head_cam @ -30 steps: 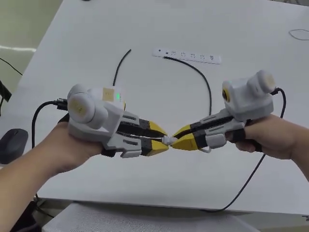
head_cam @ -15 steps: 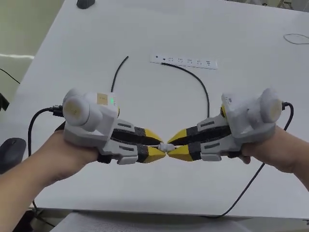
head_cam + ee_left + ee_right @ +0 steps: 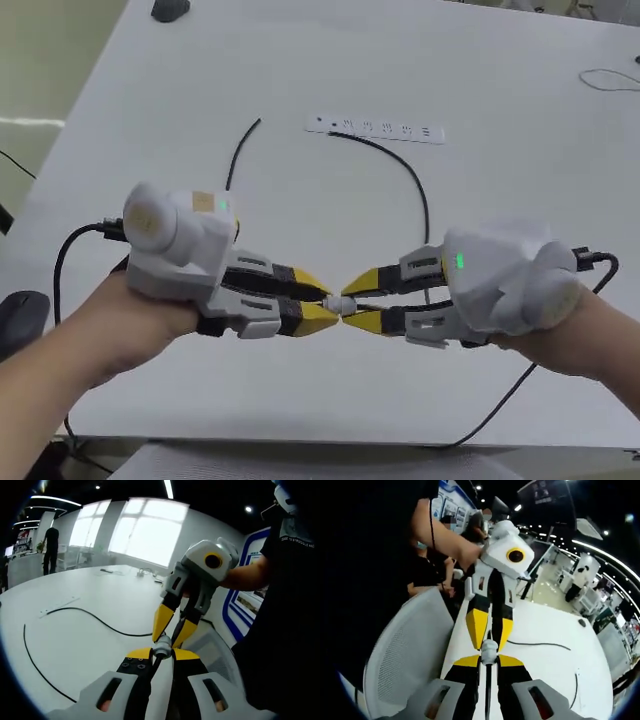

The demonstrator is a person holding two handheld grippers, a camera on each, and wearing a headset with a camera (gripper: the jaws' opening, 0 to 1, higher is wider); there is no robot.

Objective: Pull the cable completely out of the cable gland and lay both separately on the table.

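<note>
Above the near part of the table, my two grippers meet tip to tip. A small grey cable gland (image 3: 341, 303) sits between their yellow tips. My left gripper (image 3: 332, 305) (image 3: 162, 655) is shut on the thin black cable (image 3: 154, 667) just behind the gland (image 3: 161, 651). That cable (image 3: 240, 150) trails over the table behind the left hand. My right gripper (image 3: 351, 301) (image 3: 489, 662) is shut on the gland (image 3: 489, 651) from the other side. In the left gripper view it (image 3: 168, 639) comes down from the upper right.
A white power strip (image 3: 375, 129) lies far on the white table (image 3: 500, 130); its black cord (image 3: 415, 185) curves toward the right hand. A dark mouse (image 3: 20, 320) sits at the left edge. A grey mesh chair (image 3: 405, 650) stands below the near edge.
The right hand has rolled over, so its camera box now faces down and away. Both grippers stay tip to tip on the gland. The head view has shifted slightly.
</note>
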